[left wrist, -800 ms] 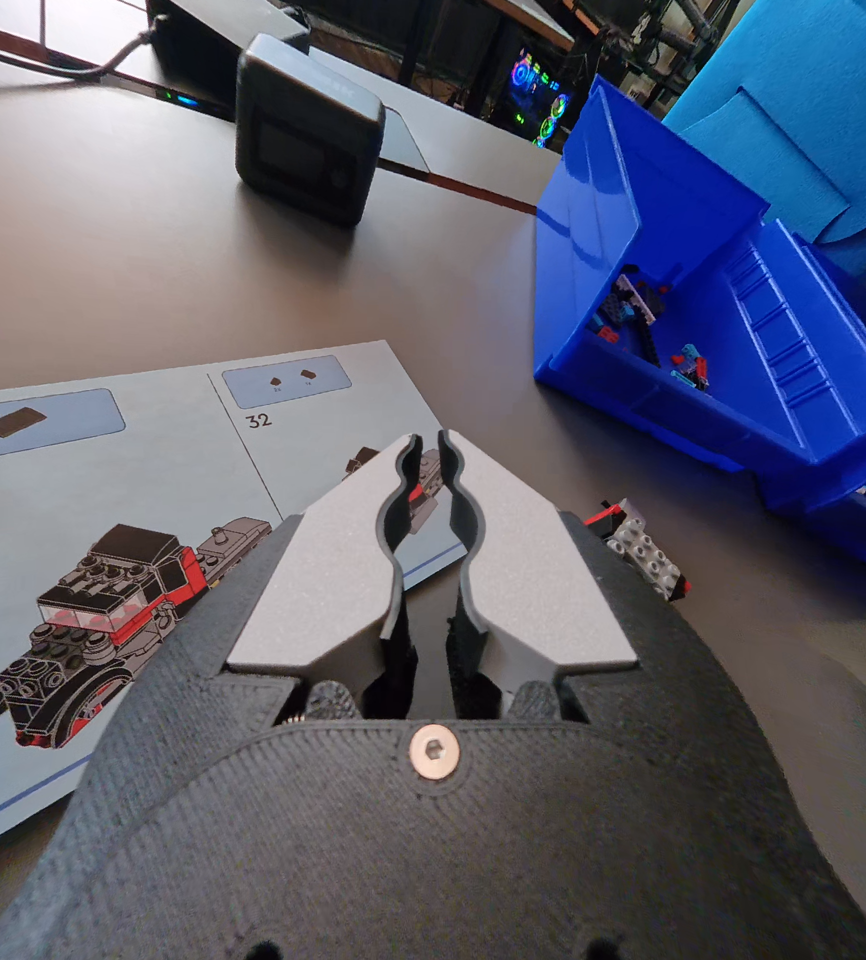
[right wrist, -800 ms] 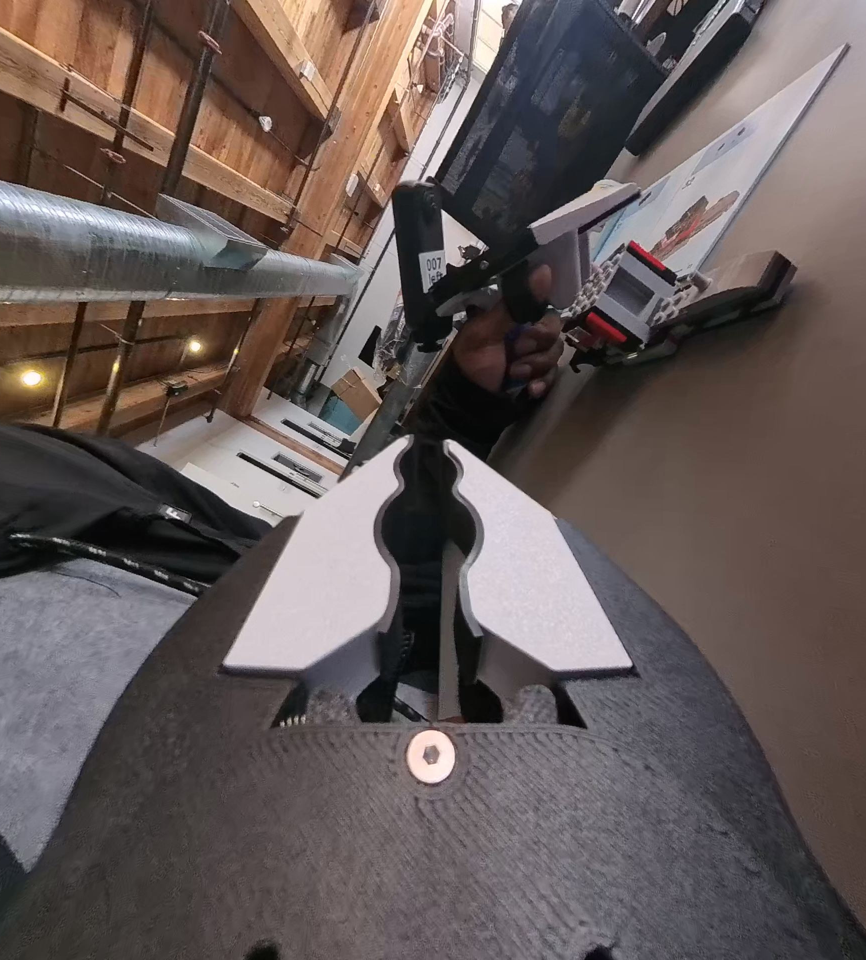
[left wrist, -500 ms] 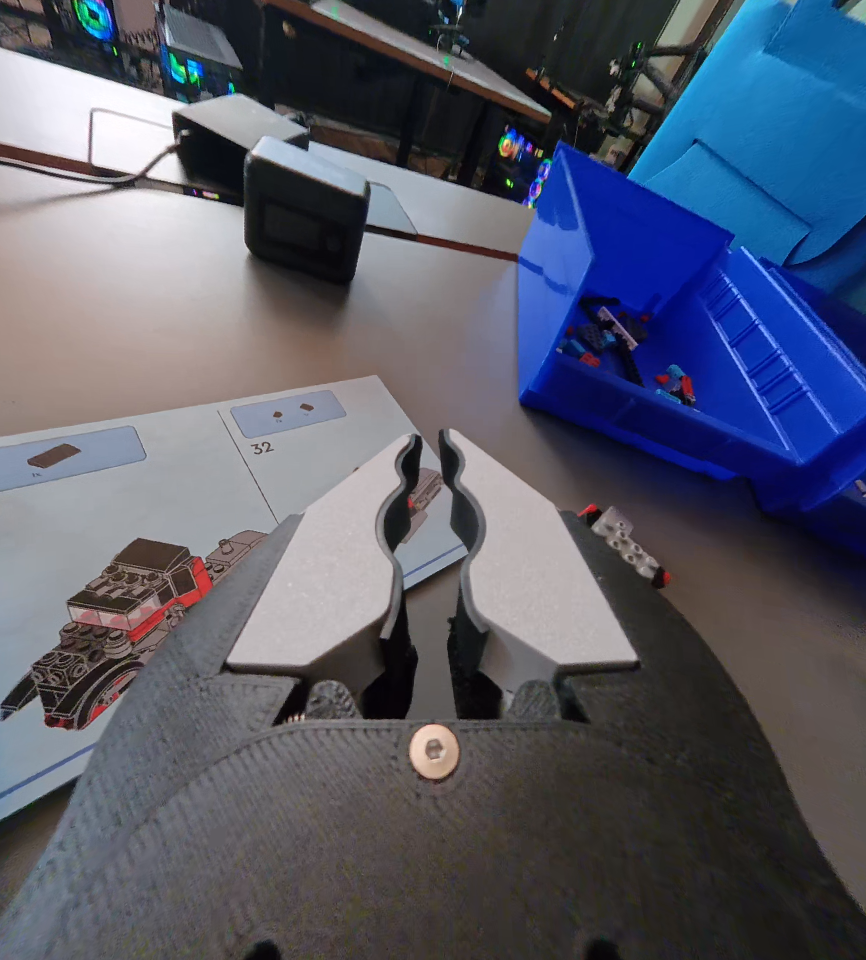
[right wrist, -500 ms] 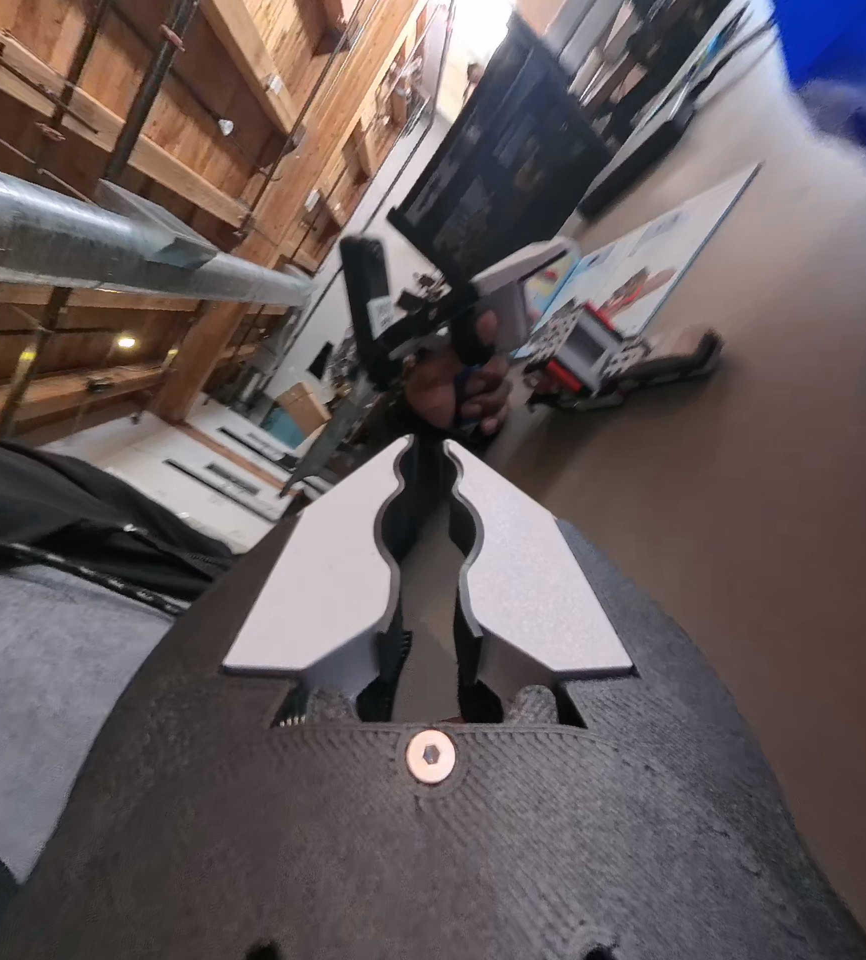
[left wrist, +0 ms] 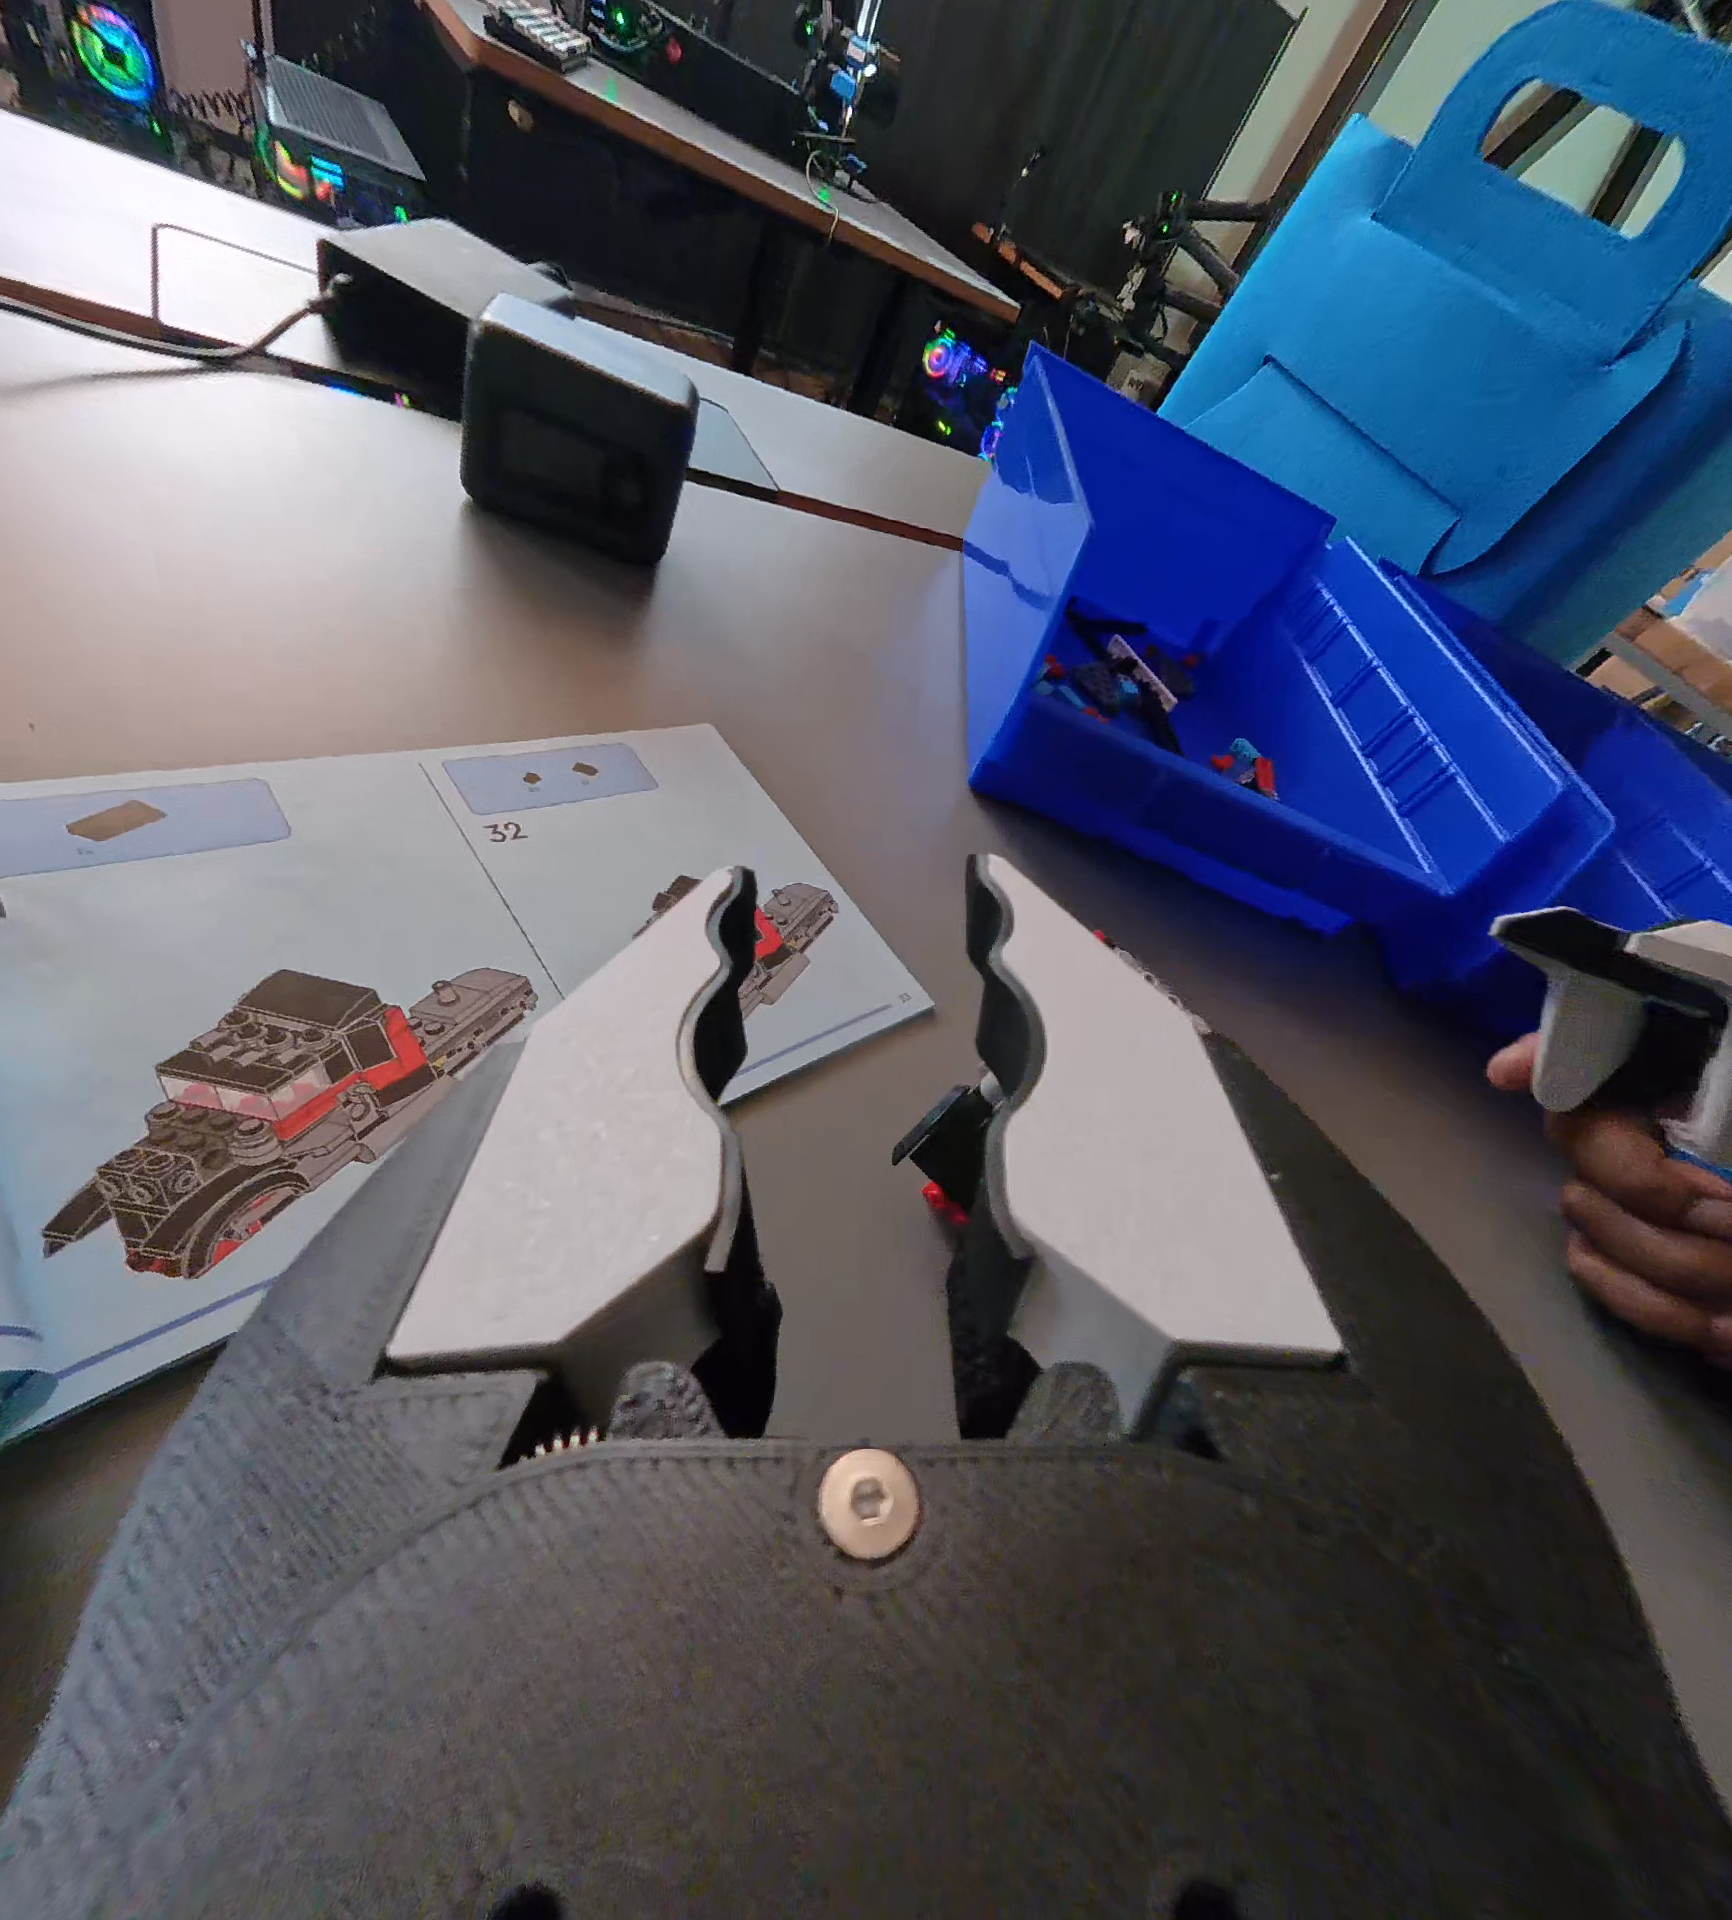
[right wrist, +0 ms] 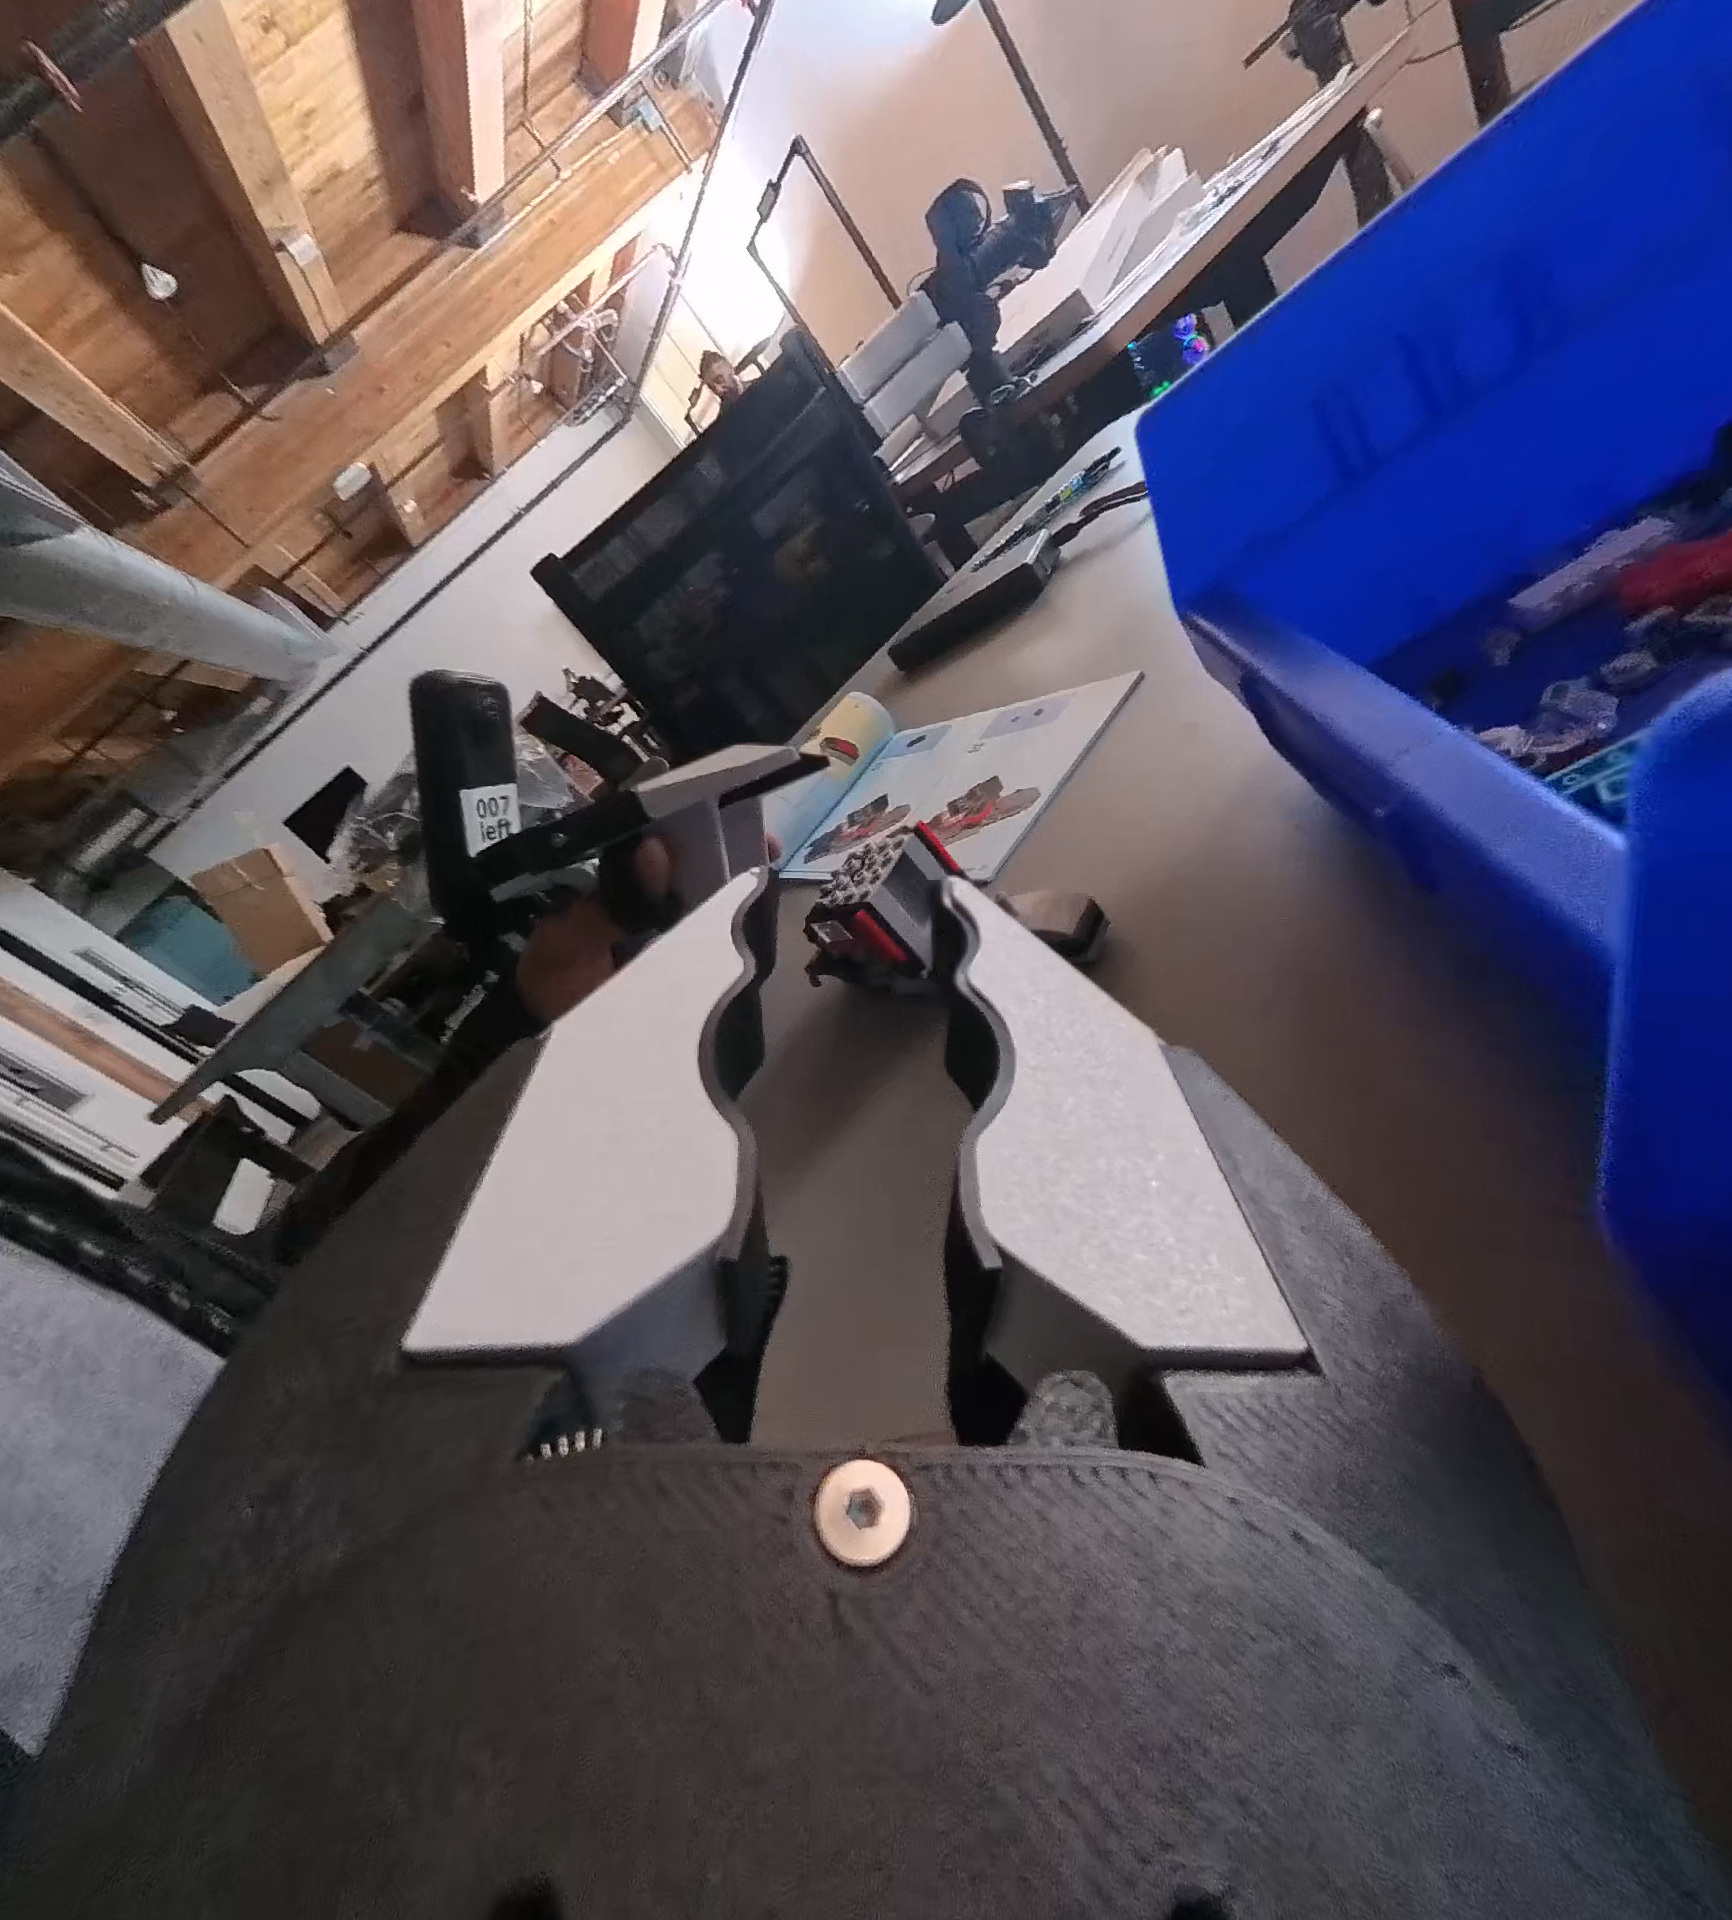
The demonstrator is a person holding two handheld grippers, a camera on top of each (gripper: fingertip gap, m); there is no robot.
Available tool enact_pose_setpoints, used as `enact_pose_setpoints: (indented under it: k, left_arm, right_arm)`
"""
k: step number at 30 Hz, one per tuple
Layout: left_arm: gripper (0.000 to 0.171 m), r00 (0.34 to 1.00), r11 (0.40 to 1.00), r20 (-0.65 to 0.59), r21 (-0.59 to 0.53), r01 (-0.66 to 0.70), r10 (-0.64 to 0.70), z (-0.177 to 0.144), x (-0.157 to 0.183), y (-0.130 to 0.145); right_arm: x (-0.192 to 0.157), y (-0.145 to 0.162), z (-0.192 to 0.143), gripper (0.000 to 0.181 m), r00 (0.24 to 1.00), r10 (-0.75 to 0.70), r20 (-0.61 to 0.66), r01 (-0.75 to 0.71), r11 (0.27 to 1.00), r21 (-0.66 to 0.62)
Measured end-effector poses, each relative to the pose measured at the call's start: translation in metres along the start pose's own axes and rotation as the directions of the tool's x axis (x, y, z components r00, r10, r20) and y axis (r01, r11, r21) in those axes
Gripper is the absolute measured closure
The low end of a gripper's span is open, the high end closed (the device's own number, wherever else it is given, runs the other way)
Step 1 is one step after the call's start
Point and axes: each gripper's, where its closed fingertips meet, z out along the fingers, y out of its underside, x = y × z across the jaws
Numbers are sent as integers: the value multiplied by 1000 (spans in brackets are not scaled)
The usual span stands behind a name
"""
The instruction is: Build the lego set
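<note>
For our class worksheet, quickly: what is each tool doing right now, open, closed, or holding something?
Left tool: open, holding nothing; the partly built lego car sits between its fingers.
Right tool: open, empty.

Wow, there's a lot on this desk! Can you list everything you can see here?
table: one, dark brown, under everything.
instruction booklet: one, pale blue pages, open flat on the left.
Lego model: one, grey, black and red, partly built, on the table beside the booklet.
blue bin: one, on the right, loose bricks inside.
loose bricks: several, black, red and blue, in the bin.
black box: one, far side of the table.
felt bag: one, light blue, behind the bin.
left gripper: one, grey fingers, open, near the model.
right gripper: one, grey fingers, open, pointing at the model.
hand: one, holding the right gripper's handle.
</note>
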Motion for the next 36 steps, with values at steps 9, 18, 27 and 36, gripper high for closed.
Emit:
enact_pose_setpoints:
  k: [9, 18, 27, 36]
  left_arm:
    - [130, 999, 997, -16, -64, 45, -46, 8, -3, 7]
    - [131, 999, 994, -14, -106, 34, -35, 17, -4, 11]
    - [132, 999, 991, -9, -125, 40, -42, 21, -6, 12]
    - [133, 999, 991, -15, -126, 48, -50, 21, -5, 12]
  right_arm:
    - [11, 0, 5, 140, 997, -25, -79, 24, 1000, -6]
    - [16, 6, 7, 135, 994, 3, -105, -7, 999, -39]
    - [15, 8, 6, 136, 995, 23, -95, -27, 998, -49]
    - [14, 9, 4, 136, 995, 38, -87, -43, 998, -52]
